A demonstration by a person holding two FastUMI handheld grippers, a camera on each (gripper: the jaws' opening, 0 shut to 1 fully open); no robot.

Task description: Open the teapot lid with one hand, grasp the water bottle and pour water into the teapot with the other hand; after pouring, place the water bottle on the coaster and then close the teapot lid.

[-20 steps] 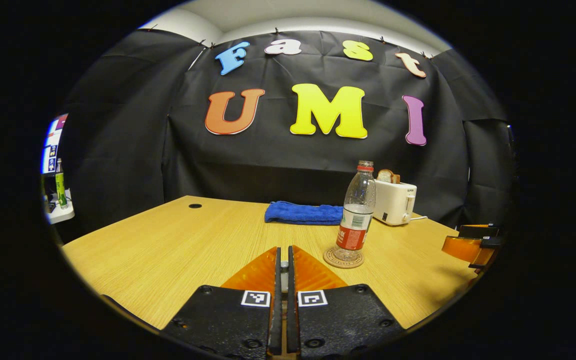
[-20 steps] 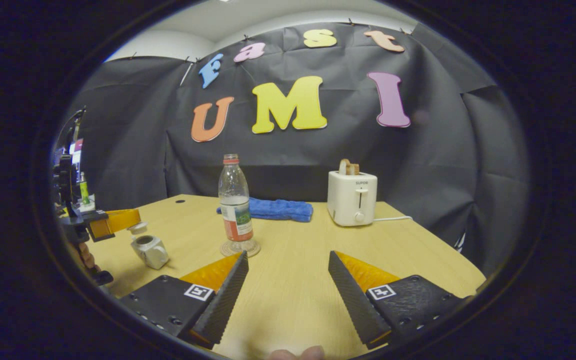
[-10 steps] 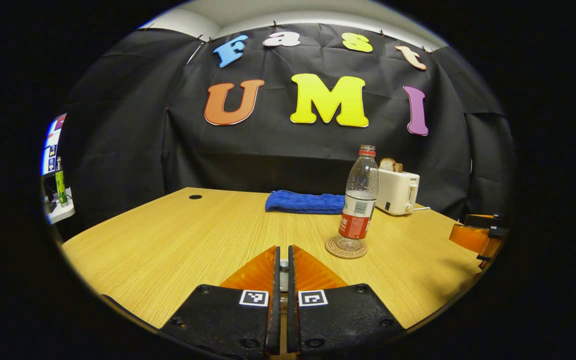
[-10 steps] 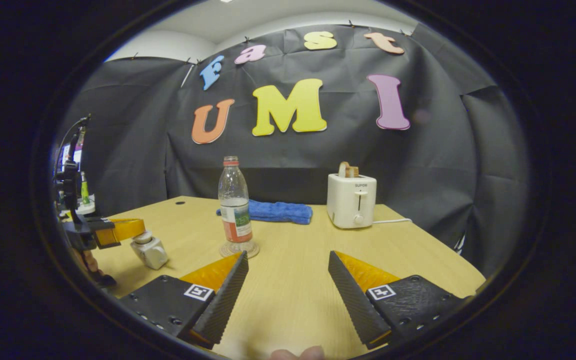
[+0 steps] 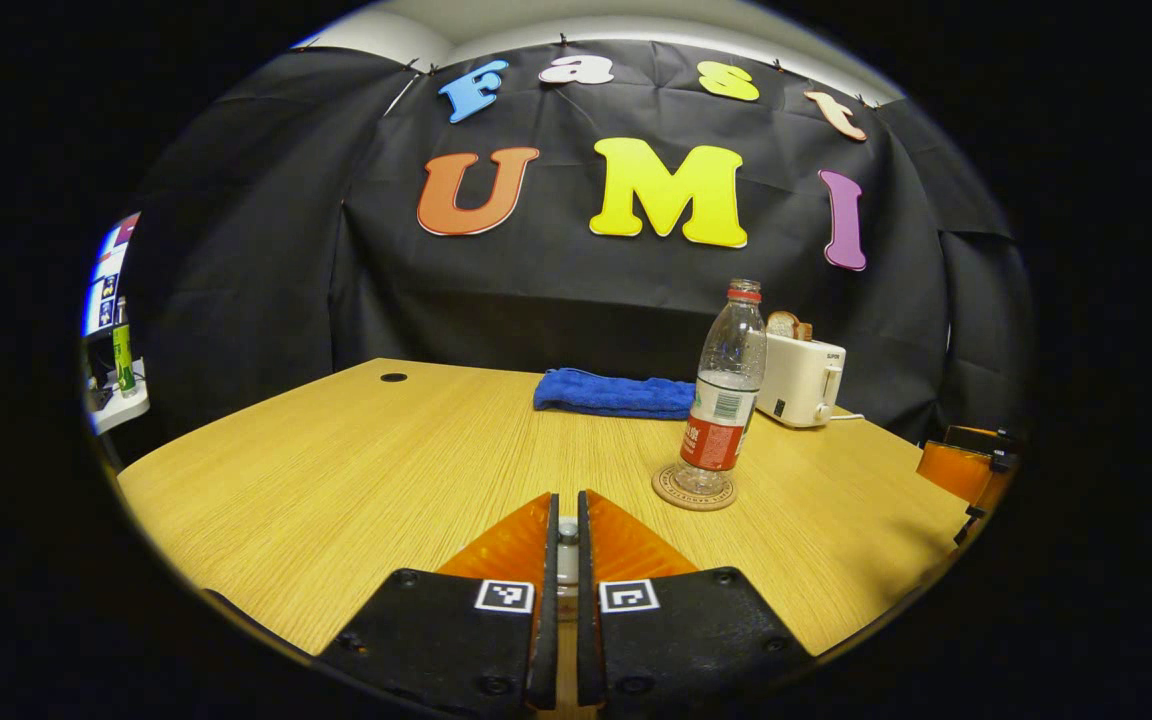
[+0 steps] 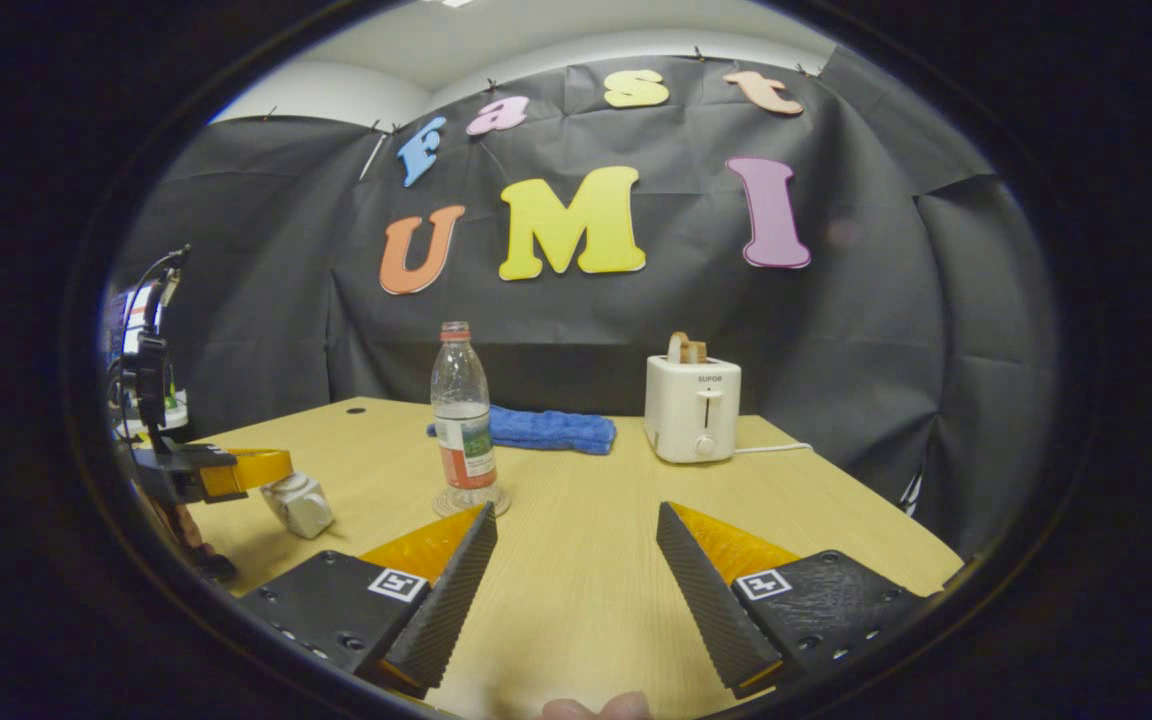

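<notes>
Left gripper [image 5: 565,545] still pinches the lid knob [image 5: 566,535] but has dropped onto the teapot [image 6: 298,504], at 9 o'clock. Right gripper [image 6: 576,560] stays wide open, empty. Water bottle [image 6: 463,415] sits on the coaster [image 5: 693,488] mid-bench [image 5: 336,480].

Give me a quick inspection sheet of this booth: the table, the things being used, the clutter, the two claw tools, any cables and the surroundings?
Surface: wooden table, with a small round hole near its far corner.
Job's things: water bottle, upright on the coaster, partly filled; small white teapot near the table's left edge.
Clutter: folded blue towel; white toaster with bread in its slot.
Grippers: left gripper shut on the lid's knob, lowered onto the teapot; right gripper open, holding nothing.
Cables: white toaster cord trailing to the table's edge.
Surroundings: black cloth wall; green bottle on a side shelf.
</notes>
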